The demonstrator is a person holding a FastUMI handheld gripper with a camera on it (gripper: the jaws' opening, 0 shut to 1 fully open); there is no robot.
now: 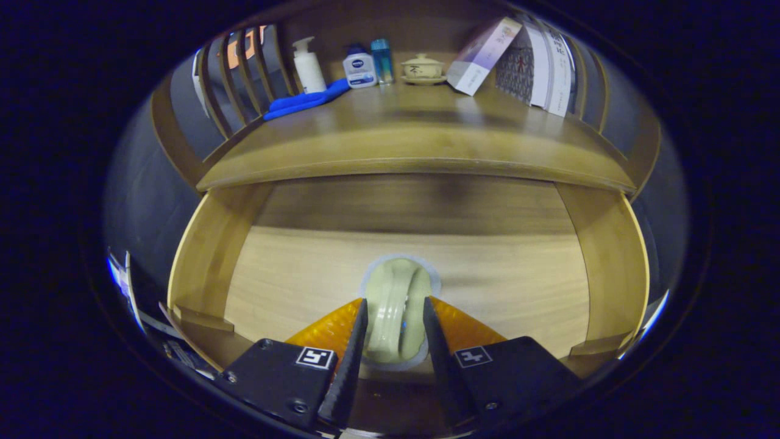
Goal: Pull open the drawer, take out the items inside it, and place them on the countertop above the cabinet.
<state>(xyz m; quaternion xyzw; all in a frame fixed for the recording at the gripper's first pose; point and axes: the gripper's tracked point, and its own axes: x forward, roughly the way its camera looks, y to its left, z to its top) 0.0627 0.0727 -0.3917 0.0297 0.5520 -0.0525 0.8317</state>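
The wooden drawer (207, 256) stands pulled open below the countertop (414, 140), and its light wood floor shows bare around my fingers. My gripper (395, 302) is over the drawer's near half, shut on a pale green ceramic cup (396, 292) with a whitish rim. Both fingers (356, 341) press on its sides, and its top sticks out just ahead of them. I cannot tell whether the cup rests on the drawer floor or hangs above it.
On the countertop's back row stand a blue cloth (304, 100), a white pump bottle (308, 67), a white-and-blue bottle (359, 70), a small blue bottle (382, 61), a lidded teacup on a saucer (422, 68), a leaning box (481, 55) and upright books (542, 67). Slatted rails edge both sides.
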